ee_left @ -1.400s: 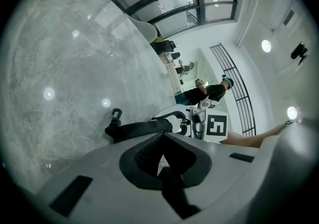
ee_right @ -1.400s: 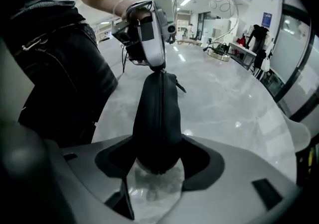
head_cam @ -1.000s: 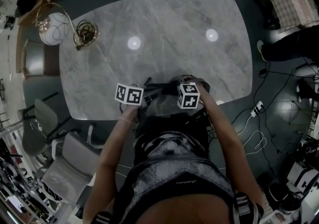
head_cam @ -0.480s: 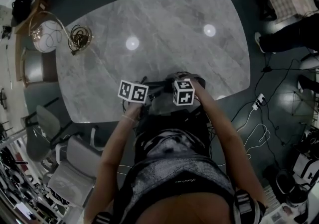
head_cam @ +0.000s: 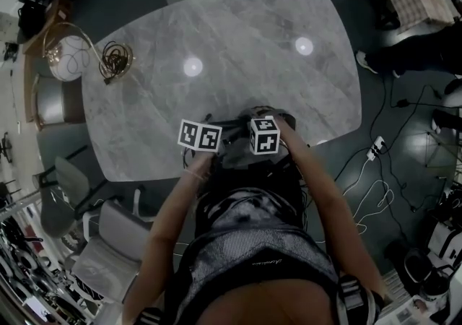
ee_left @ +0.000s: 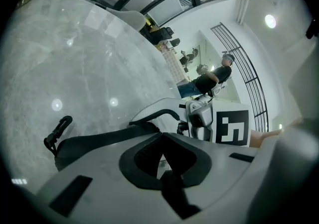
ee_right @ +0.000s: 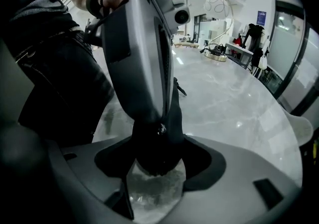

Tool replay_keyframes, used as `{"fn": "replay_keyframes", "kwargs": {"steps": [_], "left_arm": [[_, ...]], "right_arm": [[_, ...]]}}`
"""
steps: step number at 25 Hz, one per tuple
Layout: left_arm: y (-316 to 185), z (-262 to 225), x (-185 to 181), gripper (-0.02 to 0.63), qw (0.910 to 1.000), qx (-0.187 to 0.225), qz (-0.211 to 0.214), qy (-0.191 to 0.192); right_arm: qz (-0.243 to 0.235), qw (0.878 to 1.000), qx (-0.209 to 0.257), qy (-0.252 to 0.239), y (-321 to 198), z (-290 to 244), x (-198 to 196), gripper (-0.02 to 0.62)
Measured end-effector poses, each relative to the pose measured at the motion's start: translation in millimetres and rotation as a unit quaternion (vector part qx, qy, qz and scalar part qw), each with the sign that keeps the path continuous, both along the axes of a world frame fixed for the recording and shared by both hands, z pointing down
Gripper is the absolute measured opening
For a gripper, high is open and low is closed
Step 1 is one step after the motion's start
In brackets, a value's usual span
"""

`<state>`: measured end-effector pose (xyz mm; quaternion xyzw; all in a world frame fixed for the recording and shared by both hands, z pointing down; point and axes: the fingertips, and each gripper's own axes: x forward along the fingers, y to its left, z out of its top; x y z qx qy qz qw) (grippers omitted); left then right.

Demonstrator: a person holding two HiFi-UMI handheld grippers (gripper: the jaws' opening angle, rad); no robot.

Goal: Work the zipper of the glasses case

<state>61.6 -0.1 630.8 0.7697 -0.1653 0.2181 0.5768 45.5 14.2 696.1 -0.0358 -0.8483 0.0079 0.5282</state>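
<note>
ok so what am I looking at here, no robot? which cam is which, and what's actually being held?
No robot: a person at a marble table holds a two-jaw gripper in each hand; the marker cubes are part of the grippers. The top-down picture comes from a camera on the person's head. The other two come from cameras riding on each gripper, looking along its jaws. The right gripper clamps one end of a dark glasses case. The left gripper is shut at the case's edge; whether it pinches the zipper pull, I cannot tell. A wiry tangle lies near the table's far left corner.
</note>
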Motion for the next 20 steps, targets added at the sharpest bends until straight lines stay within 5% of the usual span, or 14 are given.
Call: {"fn": "replay_keyframes", "kwargs": {"steps": [7,12,20], "left_arm": [[-8,-26,-17,0.003,0.9944,0.003,-0.048,0.094],[-8,-45,-33,0.003,0.9862,0.021,-0.045,0.158],[6,-58,-66,0.003,0.9727,0.034,-0.043,0.226]], "right_arm": [[0.069,0.995,-0.016,-0.064,-11,-21,10,0.314],[0.122,0.987,-0.029,-0.105,-23,-36,20,0.314],[0.087,0.986,-0.011,-0.14,-27,-66,-14,0.316]]}}
